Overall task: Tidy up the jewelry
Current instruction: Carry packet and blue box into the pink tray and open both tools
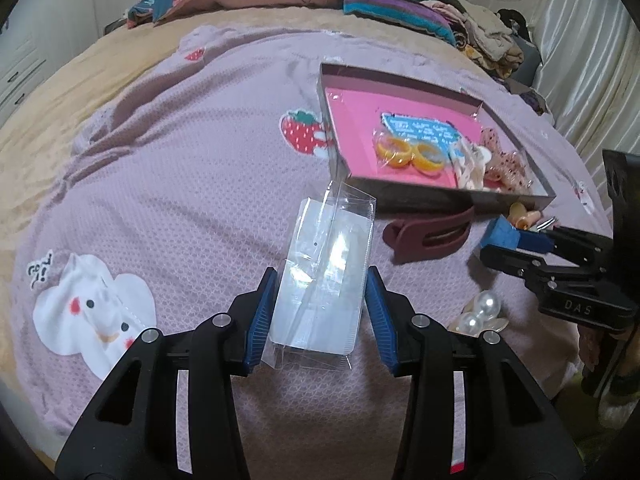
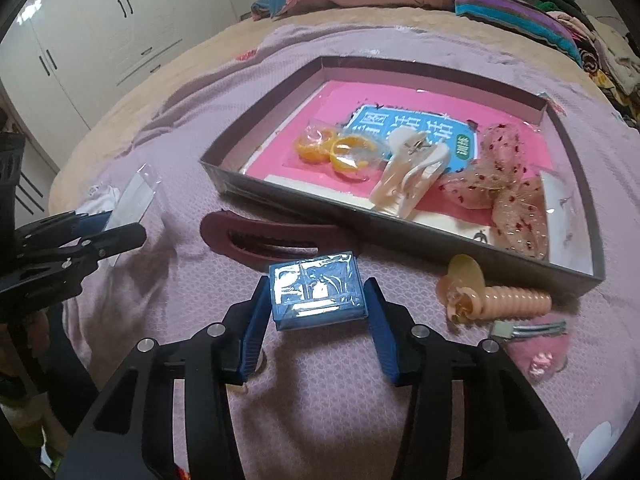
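Left hand-held gripper (image 1: 320, 312) clamped clear packet (image 1: 324, 280); right hand-held gripper (image 2: 318, 312) clamped blue box (image 2: 316, 290), "DAS" embossed on its body.

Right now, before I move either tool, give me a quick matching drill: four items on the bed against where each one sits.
Items:
1. small blue box
2. clear plastic packet
3. white claw clip
4. maroon hair clip

Places:
A. inside the grey tray
B. between the left tool's fingers
C. on the blanket just outside the tray's near wall
D. between the right tool's fingers

Pairs: 1-D, 2-B, 3-A, 4-C
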Demonstrator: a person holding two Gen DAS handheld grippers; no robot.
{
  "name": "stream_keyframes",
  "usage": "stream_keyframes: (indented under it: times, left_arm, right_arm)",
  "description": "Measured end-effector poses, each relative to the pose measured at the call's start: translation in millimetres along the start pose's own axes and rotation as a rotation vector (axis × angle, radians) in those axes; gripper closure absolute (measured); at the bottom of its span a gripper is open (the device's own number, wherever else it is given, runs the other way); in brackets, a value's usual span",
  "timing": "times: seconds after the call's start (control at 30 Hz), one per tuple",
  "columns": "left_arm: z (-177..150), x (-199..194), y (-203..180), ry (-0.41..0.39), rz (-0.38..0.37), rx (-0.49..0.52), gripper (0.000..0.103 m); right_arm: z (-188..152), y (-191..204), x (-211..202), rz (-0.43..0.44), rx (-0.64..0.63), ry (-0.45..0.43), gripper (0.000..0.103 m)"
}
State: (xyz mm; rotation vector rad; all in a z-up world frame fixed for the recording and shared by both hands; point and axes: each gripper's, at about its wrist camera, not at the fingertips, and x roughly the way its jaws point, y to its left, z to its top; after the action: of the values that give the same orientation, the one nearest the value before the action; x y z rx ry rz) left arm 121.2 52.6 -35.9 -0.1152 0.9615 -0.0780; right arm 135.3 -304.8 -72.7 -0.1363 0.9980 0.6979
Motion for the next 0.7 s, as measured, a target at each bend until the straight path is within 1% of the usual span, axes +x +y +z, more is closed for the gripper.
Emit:
stream_keyframes:
  times: [0.17,0.37,0.53,0.7]
  left_arm:
    - [8.2,-10.6,-6.3,-0.034,0.008,0.019,0.067]
    - [20.2,-24.4,-19.3,-0.071,-0.010,0.042,0.067]
    - [33.6,-32.8,-36.0,-0.104,-0.028,0.072,0.067]
    - [45.4,-35.7,-53.1,-0.125,-0.046,0.100,0.067]
  right_arm:
    - [-0.8,-1.0,-20.5,0.007,0.007,-0.042,0.058]
    - [1.0,-3.3,-52.7,0.015,0.020,-0.110,0.058]
    - [4.2,-10.9,-83.5,-0.001,0.025,-0.177,0.058]
    - [6.5,-23.7,-113.0,-0.037,0.041,-0.244,0.058]
